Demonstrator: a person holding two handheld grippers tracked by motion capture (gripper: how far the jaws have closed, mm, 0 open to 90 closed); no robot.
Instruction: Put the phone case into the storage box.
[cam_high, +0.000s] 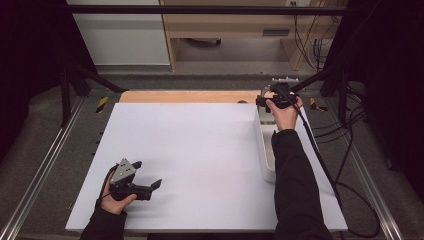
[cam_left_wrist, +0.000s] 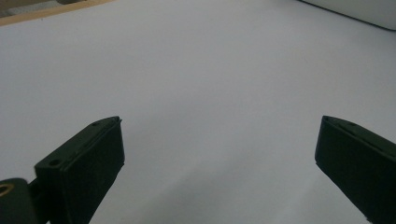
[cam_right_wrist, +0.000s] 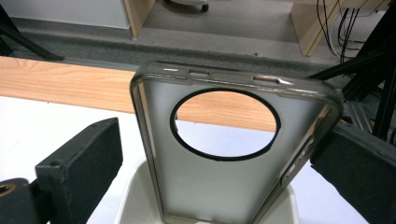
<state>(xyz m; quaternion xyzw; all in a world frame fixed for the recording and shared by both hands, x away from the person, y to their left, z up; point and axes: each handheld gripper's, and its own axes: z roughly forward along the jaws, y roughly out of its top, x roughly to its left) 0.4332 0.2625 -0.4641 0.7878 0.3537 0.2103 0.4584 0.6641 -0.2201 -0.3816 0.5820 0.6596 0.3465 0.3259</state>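
Right tool (cam_right_wrist: 215, 154) at the bench's (cam_high: 200, 165) far right corner, over the far end of the white tray (cam_high: 265, 150). Phone case (cam_right_wrist: 224, 154) stands upright between its jaws; left jaw looks clear of it, so a firm grip can't be confirmed. Left tool (cam_high: 148, 176) rests released near the front left corner, likely parked. Bench centre is open for set-down.

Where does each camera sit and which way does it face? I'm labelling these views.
High view: above the person's side, facing forward and down on the white table; forearms, both hands.
Left gripper view: on the left gripper, facing bare tabletop; jaws apart.
Right gripper view: on the right gripper, facing a clear phone case; jaws.
Shared: white bin.
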